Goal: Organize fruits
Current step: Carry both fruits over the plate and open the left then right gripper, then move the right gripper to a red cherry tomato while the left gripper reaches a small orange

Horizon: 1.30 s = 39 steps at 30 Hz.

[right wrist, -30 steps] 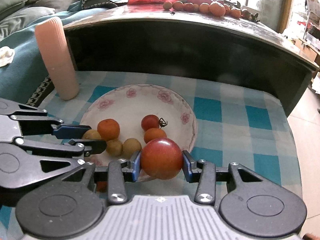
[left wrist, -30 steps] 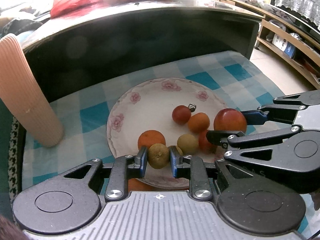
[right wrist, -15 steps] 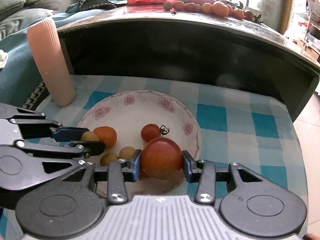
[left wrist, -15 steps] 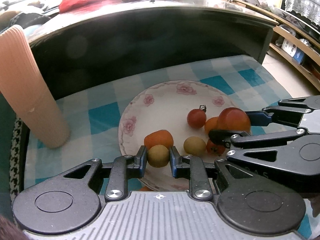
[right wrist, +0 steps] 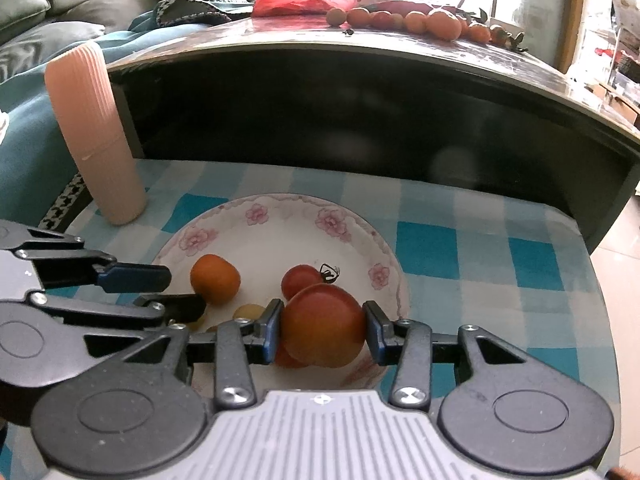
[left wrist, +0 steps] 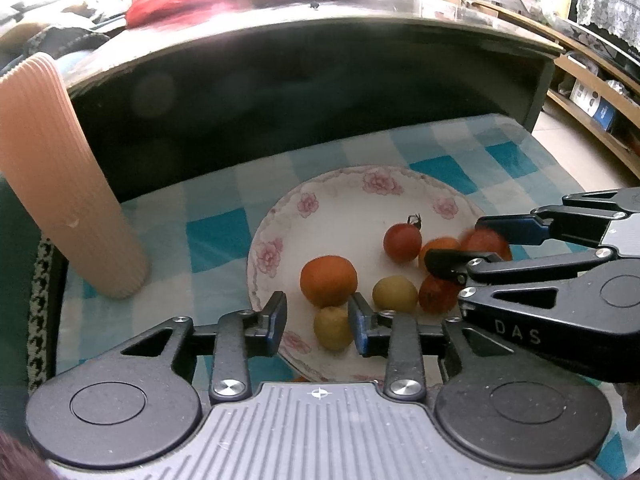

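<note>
Cloth: blue-white checked cloth (right wrist: 472,240) under the floral plate (right wrist: 280,216)
Behind: dark table (right wrist: 360,92) with fruit; sofa (right wrist: 80,0) at left
Left hand-held gripper (left wrist: 318,322): just spreading; yellow fruit (left wrist: 332,328) loose between
Right hand-held gripper (right wrist: 322,330): pinching the big tomato (right wrist: 322,326)

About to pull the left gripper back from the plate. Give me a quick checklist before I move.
1. Left gripper released: ok, jaws have just been opening; the small yellow-green fruit sits between them, left pad clear, right pad contact cannot tell.
2. That fruit resting on the floral plate: ok.
3. Right gripper holding the big red tomato: ok, both pads press its sides.
4. Tomato over the plate: ok.
5. Grippers apart: ok, gap visible.
6. Fruit settled, not rolling: cannot tell.
</note>
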Tool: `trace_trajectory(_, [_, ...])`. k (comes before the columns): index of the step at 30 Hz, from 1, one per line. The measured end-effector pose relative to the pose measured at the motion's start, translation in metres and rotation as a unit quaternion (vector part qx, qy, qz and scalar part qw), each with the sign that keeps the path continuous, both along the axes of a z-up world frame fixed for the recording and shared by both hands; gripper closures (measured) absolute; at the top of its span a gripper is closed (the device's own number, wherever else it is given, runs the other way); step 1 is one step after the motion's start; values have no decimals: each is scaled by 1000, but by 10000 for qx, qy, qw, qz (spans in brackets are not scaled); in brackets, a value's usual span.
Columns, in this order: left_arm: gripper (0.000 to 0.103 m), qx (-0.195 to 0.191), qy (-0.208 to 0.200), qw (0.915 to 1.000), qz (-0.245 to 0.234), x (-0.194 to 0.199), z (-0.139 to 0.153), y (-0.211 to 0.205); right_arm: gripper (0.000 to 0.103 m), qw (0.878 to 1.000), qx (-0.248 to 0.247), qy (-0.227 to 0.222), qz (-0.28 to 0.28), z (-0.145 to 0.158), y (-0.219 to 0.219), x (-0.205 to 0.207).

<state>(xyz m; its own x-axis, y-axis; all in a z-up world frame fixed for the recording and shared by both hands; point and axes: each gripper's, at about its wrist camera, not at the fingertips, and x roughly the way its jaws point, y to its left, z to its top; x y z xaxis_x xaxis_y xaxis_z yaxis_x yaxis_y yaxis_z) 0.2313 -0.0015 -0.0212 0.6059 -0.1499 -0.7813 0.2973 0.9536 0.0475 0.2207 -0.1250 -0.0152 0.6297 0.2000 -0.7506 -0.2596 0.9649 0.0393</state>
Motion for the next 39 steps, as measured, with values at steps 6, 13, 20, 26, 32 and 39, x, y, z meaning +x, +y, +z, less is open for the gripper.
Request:
trace_trajectory(6, [48,-74,-78,9999,37,-2,5,4,46,9999,72,-74,-69,5,-2,0])
trace_trajectory(13, [47,-164,-114,9998,27,-4,11,8,45,9997,209,-73,-115,10,-9,1])
trace_trajectory(20, [44,-175,-100,9998,24,-10,16,15,45,9993,293,-133,-193,20,-17,-3])
trace_trajectory(26, [44,-83,-39,9999,-103,-21,15,23,45,9997,235,-63,32,21,-13,-17])
trace_trajectory(32, [43,-53,135,9986,-518,-39,10,32,45,9992,316,149,213,17,-14,-41])
trace_trajectory(39, [42,89,314,9966,-754,-48,3,36,45,9956,335,470,743,1,9,-66])
